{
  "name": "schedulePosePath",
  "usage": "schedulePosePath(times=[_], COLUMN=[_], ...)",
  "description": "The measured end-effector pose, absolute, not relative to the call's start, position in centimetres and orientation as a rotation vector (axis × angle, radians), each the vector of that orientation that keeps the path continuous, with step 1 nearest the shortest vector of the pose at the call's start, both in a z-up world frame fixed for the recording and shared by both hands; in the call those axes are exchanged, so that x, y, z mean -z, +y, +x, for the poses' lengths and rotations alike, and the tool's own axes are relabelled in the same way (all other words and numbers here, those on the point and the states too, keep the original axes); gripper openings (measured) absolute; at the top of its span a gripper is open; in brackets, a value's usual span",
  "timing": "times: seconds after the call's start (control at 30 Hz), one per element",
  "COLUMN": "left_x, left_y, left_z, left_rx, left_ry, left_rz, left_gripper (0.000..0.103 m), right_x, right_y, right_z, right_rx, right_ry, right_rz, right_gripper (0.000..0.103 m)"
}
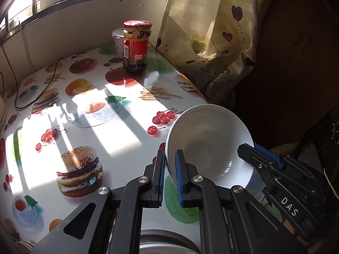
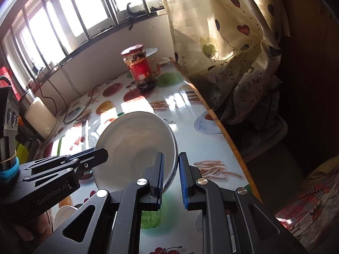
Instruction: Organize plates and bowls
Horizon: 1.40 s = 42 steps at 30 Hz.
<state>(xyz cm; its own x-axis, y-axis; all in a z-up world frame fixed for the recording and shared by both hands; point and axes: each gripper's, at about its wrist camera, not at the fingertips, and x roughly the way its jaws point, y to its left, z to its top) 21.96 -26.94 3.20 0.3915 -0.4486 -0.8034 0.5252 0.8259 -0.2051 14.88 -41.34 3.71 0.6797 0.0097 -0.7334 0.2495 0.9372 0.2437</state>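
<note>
A white bowl [image 1: 208, 141] is held tilted above the table's right side, its inside facing me. My left gripper [image 1: 170, 176] is shut on the bowl's left rim. My right gripper [image 2: 171, 180] has the bowl's [image 2: 135, 146] right rim between its blue pads, which stand narrowly apart around it. In the left wrist view the right gripper [image 1: 273, 163] comes in at the bowl's right edge. In the right wrist view the left gripper [image 2: 84, 158] reaches the bowl's left edge. Another white dish [image 2: 63, 216] sits low at the left, and a grey rim [image 1: 167, 241] shows below my left gripper.
A table [image 1: 118, 148] with a glossy food-print cloth. A red-lidded jar [image 1: 135, 46] and a white cup [image 1: 118, 42] stand at the far end. A black cable [image 1: 31, 93] runs at the left. A white appliance [image 2: 40, 118] stands left. A curtain [image 1: 211, 31] hangs along the right edge.
</note>
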Motion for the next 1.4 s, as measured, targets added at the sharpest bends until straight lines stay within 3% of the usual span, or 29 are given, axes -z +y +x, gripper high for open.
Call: schedulePosePath(times=[1.4], left_x=[-6.7], left_y=[-18.5], left_z=[15.8], left_rx=[0.584], left_ry=[0.915], left_rz=[-0.005], left_gripper=[0.010], right_x=[-8.4], right_y=[-33.6], right_z=[9.1], right_rx=[0.059], right_ry=[0.753], right_rz=[0.275], right_gripper=[0.015])
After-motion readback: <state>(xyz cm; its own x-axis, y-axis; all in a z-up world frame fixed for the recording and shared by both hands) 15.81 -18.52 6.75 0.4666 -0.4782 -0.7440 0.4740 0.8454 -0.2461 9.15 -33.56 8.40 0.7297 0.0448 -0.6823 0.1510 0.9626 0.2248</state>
